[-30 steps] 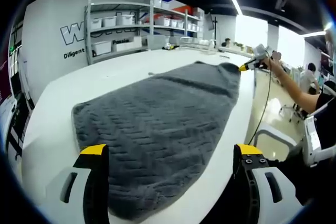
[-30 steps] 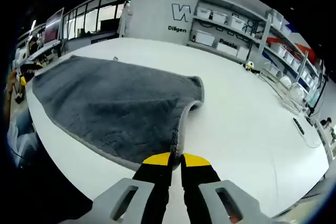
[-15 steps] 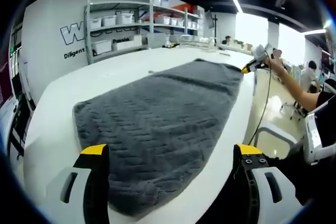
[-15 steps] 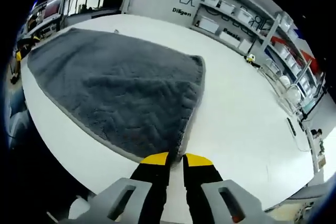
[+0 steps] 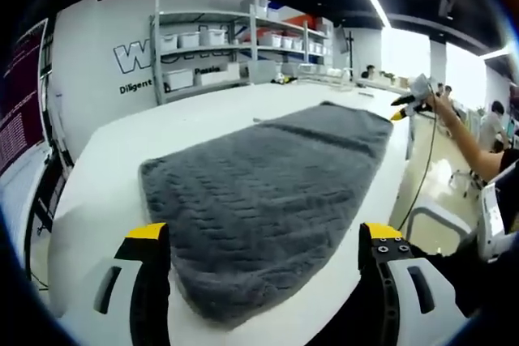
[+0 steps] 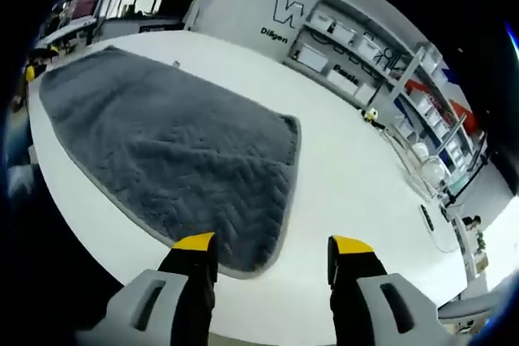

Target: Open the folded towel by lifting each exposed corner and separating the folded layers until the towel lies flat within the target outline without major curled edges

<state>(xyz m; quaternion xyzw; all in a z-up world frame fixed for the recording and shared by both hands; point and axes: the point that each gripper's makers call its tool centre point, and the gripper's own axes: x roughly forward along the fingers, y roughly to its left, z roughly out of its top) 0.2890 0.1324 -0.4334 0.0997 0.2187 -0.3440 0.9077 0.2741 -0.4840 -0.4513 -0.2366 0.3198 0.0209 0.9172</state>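
**Towel spread on the surface, both grippers open**

The white surface (image 5: 105, 160) runs out of both views at its near edge, so its full shape cannot be read. On it lies the grey towel (image 5: 268, 192), opened out and flat, with a herringbone weave. In the left gripper view its near end drops below the frame between the fingers, so that edge is partly cut off; its far end reaches toward the right gripper (image 5: 403, 108), seen small and held in a hand (image 5: 442, 107) at the far side of the surface. No target outline can be made out on the surface in either view.

The right gripper view shows the towel (image 6: 170, 151) from the other end. Here its near corner (image 6: 259, 261) is plain, lying flat with a pale hem, just beyond the yellow-tipped fingers (image 6: 195, 242). The right gripper (image 6: 273, 245) has its fingers apart, holding nothing.

The left gripper (image 5: 263, 231) also has its fingers wide apart, standing either side of the towel's near end and gripping nothing.

Shelves (image 5: 219, 46) with white bins stand behind the surface against a lettered wall; the lettering is cut off and hard to read. A small yellow object (image 6: 371, 113) sits far off on the surface, too small to identify.
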